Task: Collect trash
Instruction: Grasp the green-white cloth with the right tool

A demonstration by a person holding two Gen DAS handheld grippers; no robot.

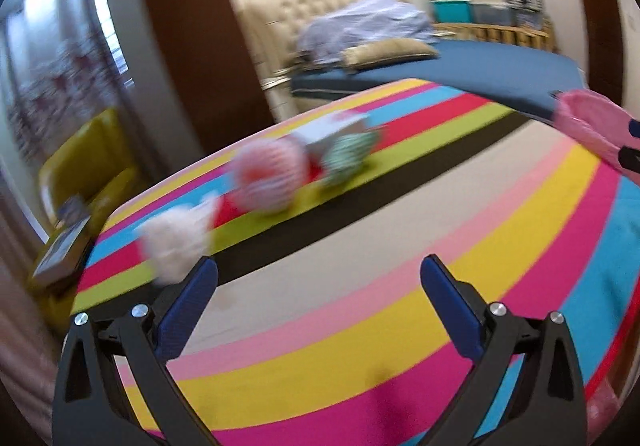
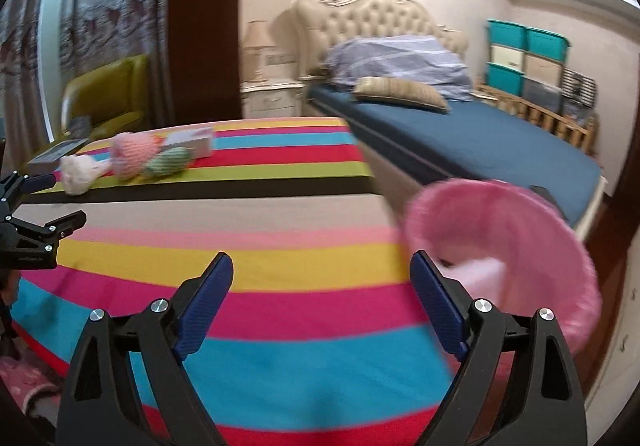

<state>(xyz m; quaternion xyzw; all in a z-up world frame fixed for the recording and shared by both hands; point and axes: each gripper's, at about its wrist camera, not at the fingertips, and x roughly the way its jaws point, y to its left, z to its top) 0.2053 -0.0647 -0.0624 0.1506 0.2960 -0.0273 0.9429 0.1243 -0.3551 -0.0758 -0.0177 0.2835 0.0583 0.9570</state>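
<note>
Both grippers, left (image 1: 319, 270) and right (image 2: 322, 266), are wide apart and hold nothing, so a rushed grab could knock the tissue (image 1: 174, 242) off the table (image 1: 360, 326).

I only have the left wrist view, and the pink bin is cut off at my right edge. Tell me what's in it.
Observer: The right wrist view shows the pink bin's whole mouth. Something pale lies inside, too blurred to name.
Operator: Report the right gripper's jaws.
Observer: The right gripper is wide open with nothing between its fingers, just left of the bin.
Operator: Place my left gripper against the white wad.
Observer: The left gripper is open at the table's left edge, right beside the white wad. Whether they touch cannot be told.
</note>
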